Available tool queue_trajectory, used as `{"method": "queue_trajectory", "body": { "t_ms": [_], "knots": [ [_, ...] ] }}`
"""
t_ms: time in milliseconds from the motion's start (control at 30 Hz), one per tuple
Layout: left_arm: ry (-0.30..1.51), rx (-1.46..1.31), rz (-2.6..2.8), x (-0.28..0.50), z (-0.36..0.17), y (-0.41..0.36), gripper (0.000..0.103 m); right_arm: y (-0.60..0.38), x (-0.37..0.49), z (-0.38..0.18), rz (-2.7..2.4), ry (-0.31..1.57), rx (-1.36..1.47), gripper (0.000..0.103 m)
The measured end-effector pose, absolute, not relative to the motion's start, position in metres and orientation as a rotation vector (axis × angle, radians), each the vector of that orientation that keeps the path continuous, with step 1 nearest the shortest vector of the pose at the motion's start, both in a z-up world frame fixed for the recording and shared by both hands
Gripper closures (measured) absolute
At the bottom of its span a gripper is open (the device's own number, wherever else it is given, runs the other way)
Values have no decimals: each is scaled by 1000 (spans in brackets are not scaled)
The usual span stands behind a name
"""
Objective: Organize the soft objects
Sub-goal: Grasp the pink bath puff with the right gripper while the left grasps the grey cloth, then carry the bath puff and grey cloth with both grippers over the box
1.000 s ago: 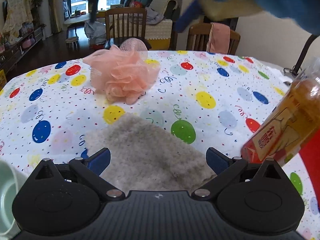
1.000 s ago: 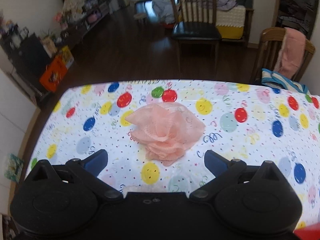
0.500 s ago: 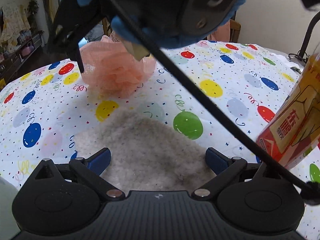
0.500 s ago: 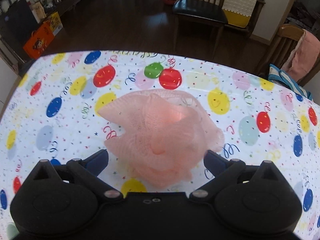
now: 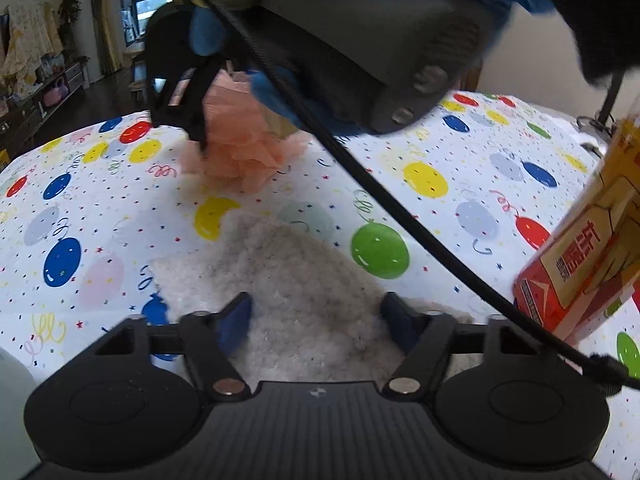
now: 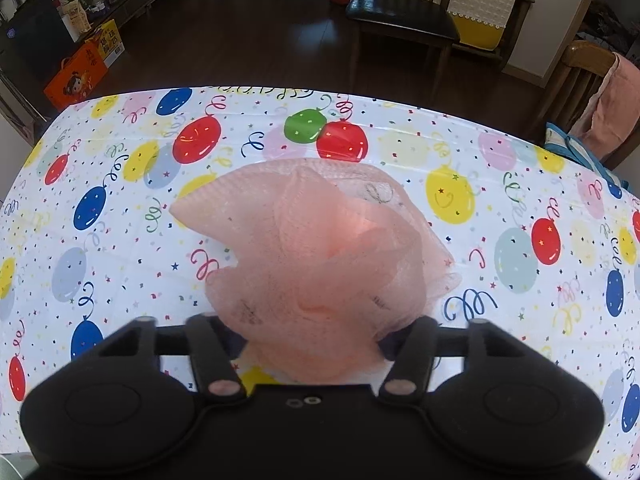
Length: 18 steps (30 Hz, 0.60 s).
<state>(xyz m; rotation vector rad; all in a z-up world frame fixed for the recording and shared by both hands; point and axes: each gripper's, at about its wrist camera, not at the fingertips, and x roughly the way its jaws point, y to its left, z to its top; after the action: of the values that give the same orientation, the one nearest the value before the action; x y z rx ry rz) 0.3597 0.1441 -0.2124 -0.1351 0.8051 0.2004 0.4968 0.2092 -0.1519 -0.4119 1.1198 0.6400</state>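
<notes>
The left tongs [image 5: 316, 320] sit low over a fluffy grey-white cloth [image 5: 288, 276] that lies flat on the surface [image 5: 460, 208], which is covered in a balloon-print sheet. Their jaws are closing, with the near part of the cloth between the blue pads [image 5: 236, 320]; the pads look pressed into the pile, though the fuzzy edge makes contact hard to confirm.

Farther back on the same surface lies a peach mesh bath pouf [image 6: 320, 256]. The right tongs [image 6: 312, 344] point steeply down at it and their jaws are also closing, the pouf bulging up between them and hiding both fingertips, so the mesh appears squeezed on both sides. In the left wrist view the right tongs [image 5: 188, 120] hang over the pouf [image 5: 244, 152], held by a blue-gloved hand [image 5: 280, 96], with a black cable [image 5: 400, 216] running across.

An orange-and-red drink bottle [image 5: 588, 248] stands at the right edge, beside the grey-white cloth but apart from it.
</notes>
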Motion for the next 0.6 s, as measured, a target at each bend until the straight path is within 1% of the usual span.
{"method": "queue_trajectory", "body": {
  "t_ms": [33, 100, 167, 233, 333, 600],
  "knots": [
    [802, -142, 205, 359, -212, 147, 46, 209, 496, -152, 638, 1115, -412, 53],
    [797, -154, 212, 357, -211, 153, 64, 207, 495, -150, 636, 1107, -401, 58],
    [794, -174, 216, 354, -209, 160, 71, 203, 491, -146, 635, 1093, -387, 62],
    [792, -192, 216, 352, -208, 166, 74, 199, 486, -143, 635, 1086, -377, 66],
    [779, -200, 230, 348, -205, 169, 77, 195, 479, -136, 638, 1078, -360, 69],
    [756, -232, 231, 331, -187, 173, 78, 182, 457, -100, 662, 1031, -284, 70]
  ]
}}
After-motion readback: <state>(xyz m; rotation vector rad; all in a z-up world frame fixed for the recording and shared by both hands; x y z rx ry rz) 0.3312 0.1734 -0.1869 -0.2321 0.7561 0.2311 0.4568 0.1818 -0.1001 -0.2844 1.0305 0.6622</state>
